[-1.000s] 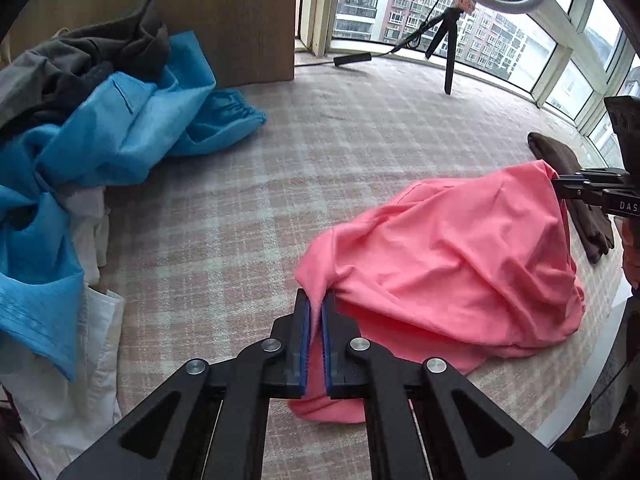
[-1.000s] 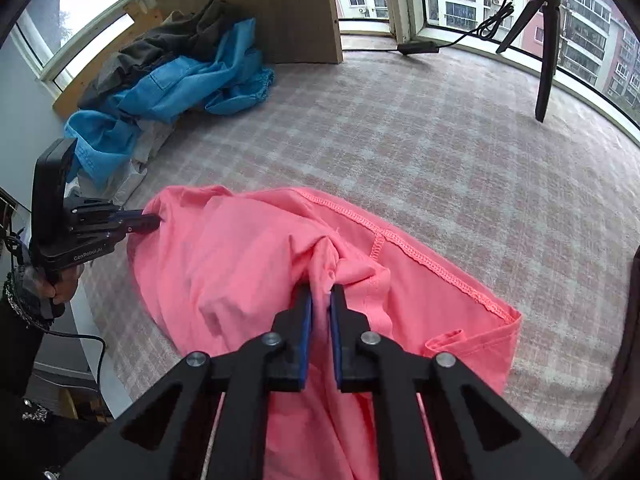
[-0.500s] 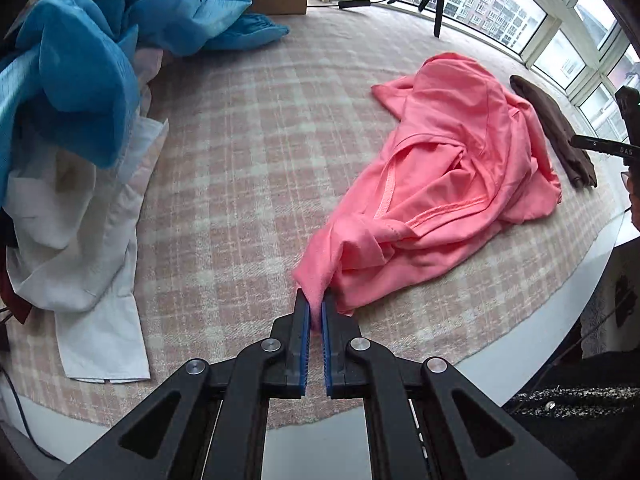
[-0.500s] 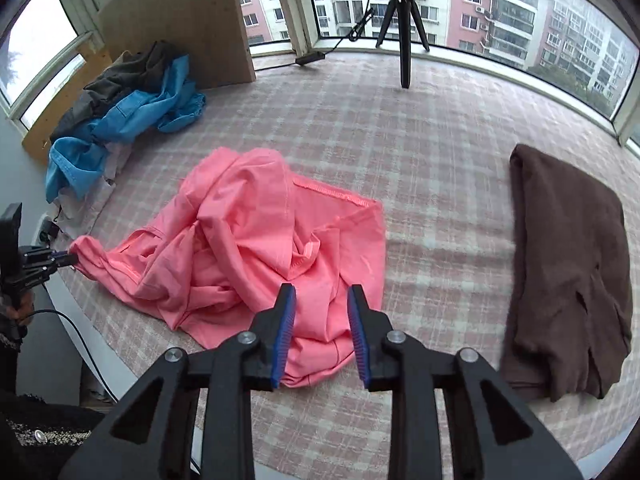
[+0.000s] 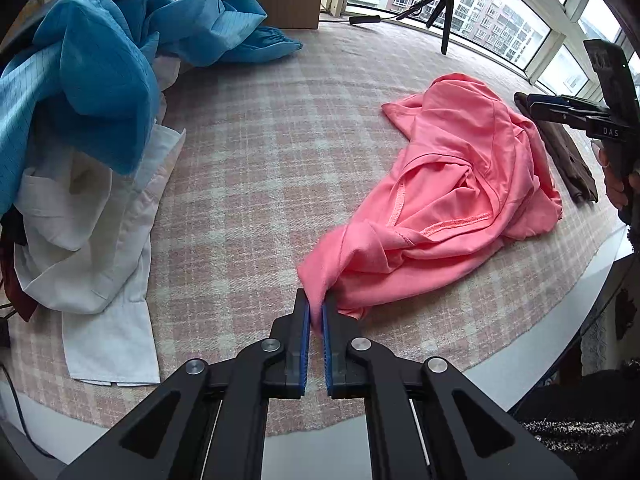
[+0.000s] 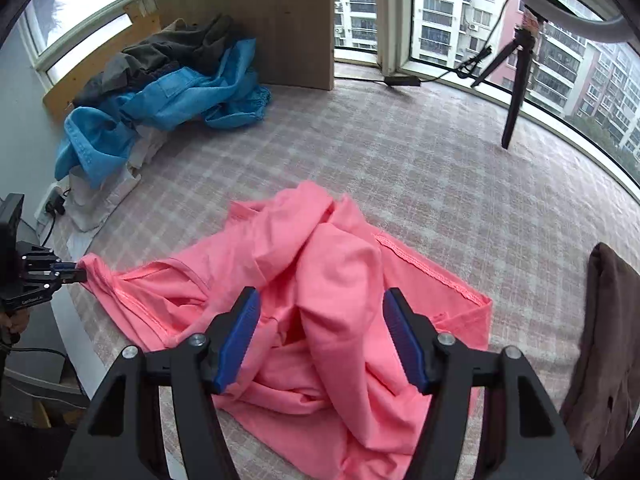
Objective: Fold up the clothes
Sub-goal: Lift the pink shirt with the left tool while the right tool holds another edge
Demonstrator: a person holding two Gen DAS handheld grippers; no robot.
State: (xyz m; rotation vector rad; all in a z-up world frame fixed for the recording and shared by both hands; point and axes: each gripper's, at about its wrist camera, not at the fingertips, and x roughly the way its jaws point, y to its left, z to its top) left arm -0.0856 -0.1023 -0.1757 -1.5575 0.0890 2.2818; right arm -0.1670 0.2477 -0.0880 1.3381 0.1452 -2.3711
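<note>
The right gripper [image 6: 320,336] has just been opening and now hovers released above the pink T-shirt [image 6: 320,312], nothing pinched between its blue pads. The left gripper [image 5: 315,312] is clenched on one corner of that shirt, which lies crumpled on the checked tablecloth [image 5: 248,168] (near the front edge). A second ago both grippers held it stretched aloft; it now needs spreading flat before folding.
</note>
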